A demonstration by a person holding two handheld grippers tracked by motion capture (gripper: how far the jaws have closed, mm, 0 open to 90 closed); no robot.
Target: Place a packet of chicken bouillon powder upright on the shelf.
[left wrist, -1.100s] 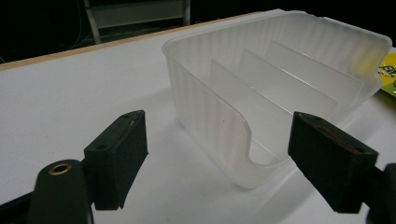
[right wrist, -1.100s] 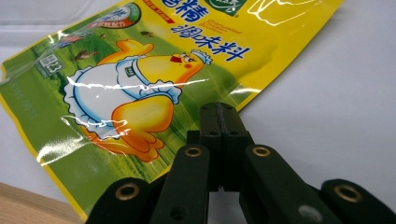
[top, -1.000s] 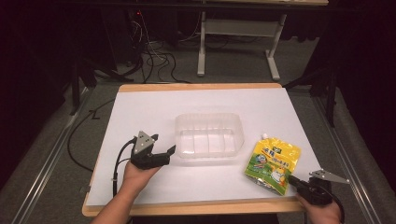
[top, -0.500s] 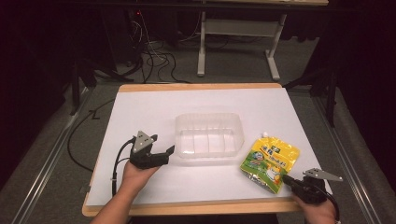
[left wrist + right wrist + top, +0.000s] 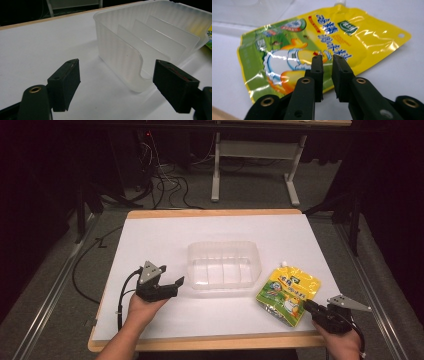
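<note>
A yellow and green spouted pouch (image 5: 287, 292) lies flat on the white table cover, right of a clear plastic container (image 5: 225, 265) with dividers. My right gripper (image 5: 306, 304) points at the pouch's near corner. In the right gripper view the pouch (image 5: 312, 42) lies just beyond my right gripper (image 5: 327, 60). Its jaws have just been opening; they stand a narrow gap apart with nothing between them. My left gripper (image 5: 172, 287) rests left of the container, open wide. In the left gripper view my left gripper (image 5: 116, 82) faces the container's (image 5: 150, 32) near corner, apart from it.
The white sheet (image 5: 165, 240) covers a wood-edged table whose front edge (image 5: 200, 342) runs just ahead of both hands. Cables (image 5: 160, 185) and a desk frame (image 5: 255, 165) stand on the dark floor behind. Bare sheet lies left and behind the container.
My right hand has shifted slightly left, closer to the pouch, and the pouch has turned a little. The left hand and the container have stayed put.
</note>
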